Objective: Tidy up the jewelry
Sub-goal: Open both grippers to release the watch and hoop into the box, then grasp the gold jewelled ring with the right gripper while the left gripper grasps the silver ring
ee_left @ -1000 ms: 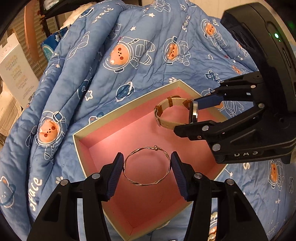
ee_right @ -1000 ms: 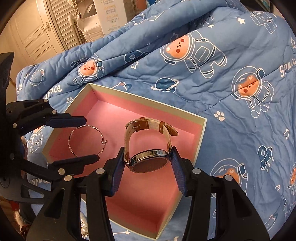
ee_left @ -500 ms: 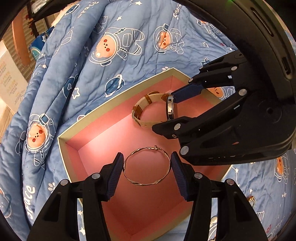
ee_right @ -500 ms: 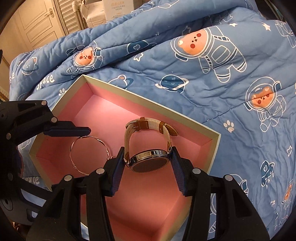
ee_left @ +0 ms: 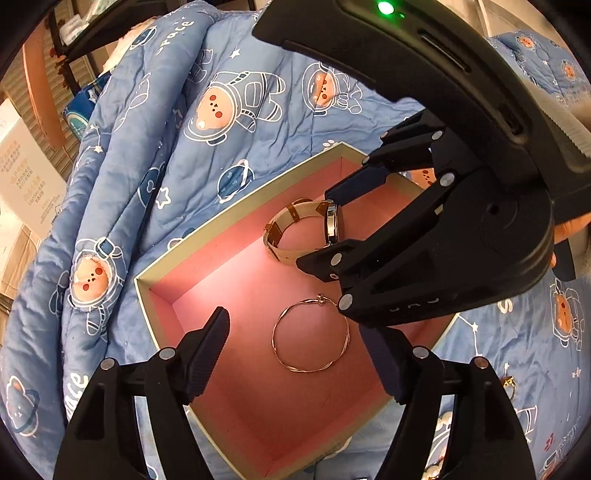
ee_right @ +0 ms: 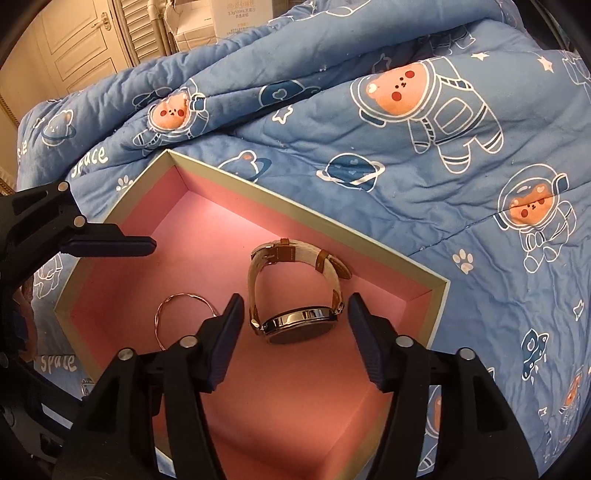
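A pink-lined box (ee_left: 236, 216) (ee_right: 306, 218) lies open on the blue quilt. A thin gold bangle (ee_left: 311, 334) (ee_right: 168, 314) lies flat on its floor. My left gripper (ee_left: 299, 343) is open, its fingers spread wide on either side of the bangle and clear of it. A cream-strapped watch (ee_left: 295, 229) (ee_right: 295, 295) with a steel case rests on the box floor. My right gripper (ee_right: 293, 332) is open, its fingers on either side of the watch case with a gap on each side.
The quilt (ee_right: 406, 110) bunches up high behind the box. A small piece of jewelry (ee_left: 508, 382) lies on the quilt to the right of the box. A door and cartons (ee_right: 236, 22) stand beyond the bed.
Both grippers have opened. The bangle dropped from the left fingers and the watch from the right fingers, and both now lie on the box floor.
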Tool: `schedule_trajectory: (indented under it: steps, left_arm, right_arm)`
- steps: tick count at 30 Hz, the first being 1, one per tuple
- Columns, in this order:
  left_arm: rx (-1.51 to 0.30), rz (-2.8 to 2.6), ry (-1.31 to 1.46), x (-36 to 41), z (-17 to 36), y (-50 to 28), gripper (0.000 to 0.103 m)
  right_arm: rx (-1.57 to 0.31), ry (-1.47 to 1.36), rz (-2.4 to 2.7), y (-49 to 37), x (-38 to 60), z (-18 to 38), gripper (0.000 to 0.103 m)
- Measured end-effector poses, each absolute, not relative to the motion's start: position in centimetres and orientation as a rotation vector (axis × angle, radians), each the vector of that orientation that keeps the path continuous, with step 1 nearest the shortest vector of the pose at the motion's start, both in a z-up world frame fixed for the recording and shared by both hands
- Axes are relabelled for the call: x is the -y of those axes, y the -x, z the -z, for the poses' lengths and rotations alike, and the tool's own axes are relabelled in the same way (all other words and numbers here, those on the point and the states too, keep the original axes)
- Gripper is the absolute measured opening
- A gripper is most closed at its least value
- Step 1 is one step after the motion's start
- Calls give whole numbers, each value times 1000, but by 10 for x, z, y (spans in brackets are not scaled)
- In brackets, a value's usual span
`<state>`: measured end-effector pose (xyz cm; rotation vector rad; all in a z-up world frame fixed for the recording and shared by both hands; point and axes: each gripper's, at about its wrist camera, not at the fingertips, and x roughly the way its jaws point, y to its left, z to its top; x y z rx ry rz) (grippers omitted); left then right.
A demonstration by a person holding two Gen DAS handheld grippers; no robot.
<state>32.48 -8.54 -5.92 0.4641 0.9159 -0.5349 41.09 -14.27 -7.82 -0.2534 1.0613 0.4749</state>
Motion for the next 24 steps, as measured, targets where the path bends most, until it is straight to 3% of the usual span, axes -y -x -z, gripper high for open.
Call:
schedule_trajectory:
  steps: [6, 12, 18, 24]
  left_arm:
    - [-865, 534, -478, 77, 43, -308, 77]
    - [-789, 499, -262, 42, 22, -284, 84]
    - [-772, 461, -7, 1, 23, -249, 84]
    - [-786, 406, 87, -26, 37, -211, 77]
  right_arm:
    - [-996, 168, -487, -404, 157, 51, 70]
    - [-911, 42, -462, -367, 186, 27, 73]
    - [-896, 37, -458, -308, 206, 29, 73]
    - [-909, -5, -450, -259, 218, 43, 73]
